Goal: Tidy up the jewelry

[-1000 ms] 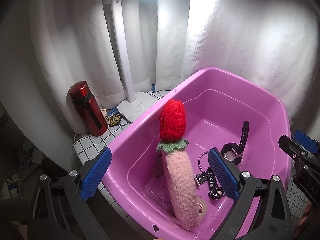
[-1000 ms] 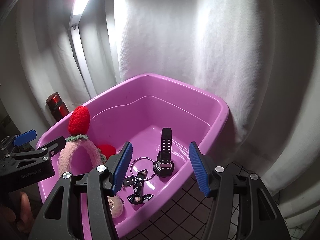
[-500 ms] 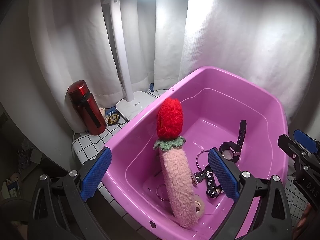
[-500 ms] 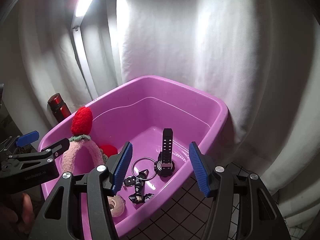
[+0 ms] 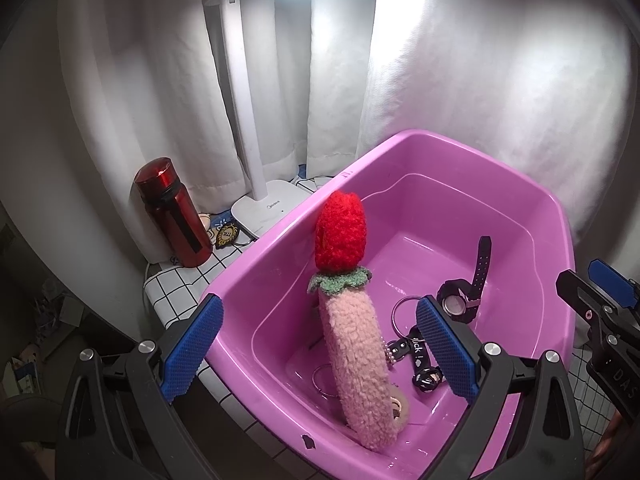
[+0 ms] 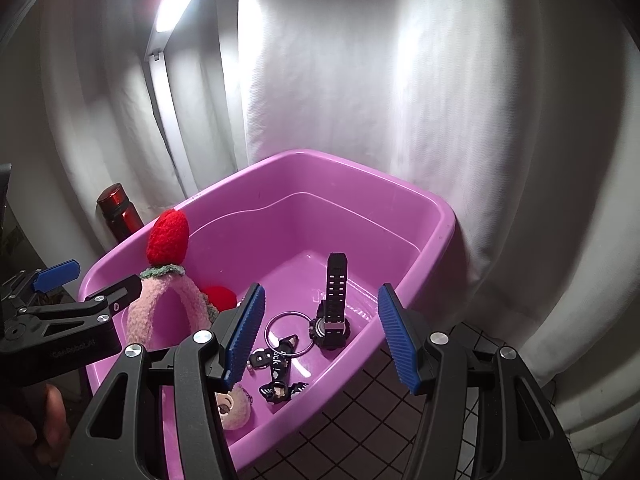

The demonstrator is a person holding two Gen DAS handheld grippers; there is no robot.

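Note:
A purple plastic tub [image 5: 472,152] [image 6: 436,240] holds a fuzzy pink headband with red knitted strawberries [image 5: 352,344] [image 6: 168,300], a black wristwatch [image 5: 460,304] [image 6: 334,312], a metal ring [image 6: 290,334], black keychain straps [image 5: 420,356] [image 6: 276,364] and a small plush face charm [image 6: 234,404]. My left gripper [image 5: 318,350] is open and empty above the tub's near left rim. My right gripper [image 6: 322,336] is open and empty above the tub's near right side, over the watch and ring.
A red bottle [image 5: 172,216] [image 6: 118,212] stands left of the tub on a checked cloth [image 5: 180,284]. A white desk lamp [image 5: 248,120] with its base [image 5: 268,204] stands behind it, with small trinkets [image 5: 226,234] beside it. White curtains hang behind.
Both grippers have drawn back and up a little from the tub, which looks smaller and lower in both views. Both stay open and empty. The items in the tub have not moved.

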